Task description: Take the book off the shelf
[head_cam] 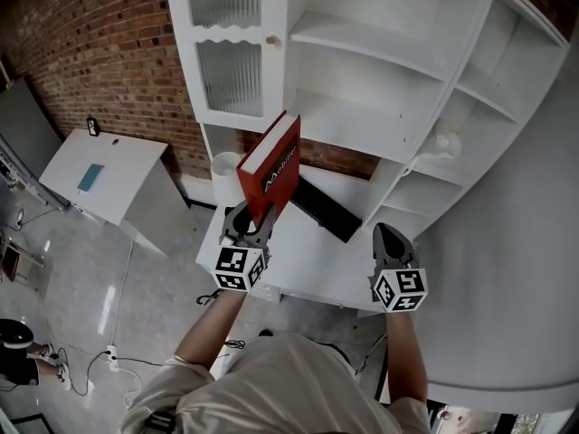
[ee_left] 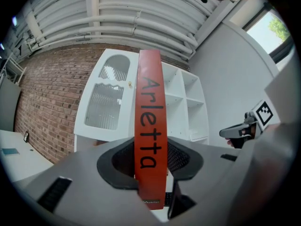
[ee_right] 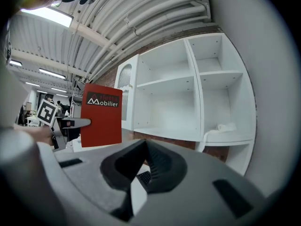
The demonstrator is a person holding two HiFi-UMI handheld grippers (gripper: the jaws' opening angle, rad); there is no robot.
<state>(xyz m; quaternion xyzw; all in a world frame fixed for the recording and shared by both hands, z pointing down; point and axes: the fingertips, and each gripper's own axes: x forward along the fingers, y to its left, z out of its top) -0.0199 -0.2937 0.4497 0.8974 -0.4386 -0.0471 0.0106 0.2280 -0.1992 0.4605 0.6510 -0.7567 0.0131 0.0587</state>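
Currently the left gripper [head_cam: 251, 225] has its jaws clamped on the lower end of a red hardcover book [head_cam: 271, 168], which stands on end between them. The book is clear of the white wooden shelf unit [head_cam: 362, 70] ahead of the jaws. The right gripper [head_cam: 391, 240], level beside the left, has its jaws together with nothing between them.

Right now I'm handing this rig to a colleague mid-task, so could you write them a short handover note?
Left gripper: shut on the red book, fingers clamped on its lower end, book upright.
Right gripper: shut, empty, level with the left one above the white table.
Done: the book is clear of the white shelf unit.
Left: probably only setting it down; the table looks the nearest spot.
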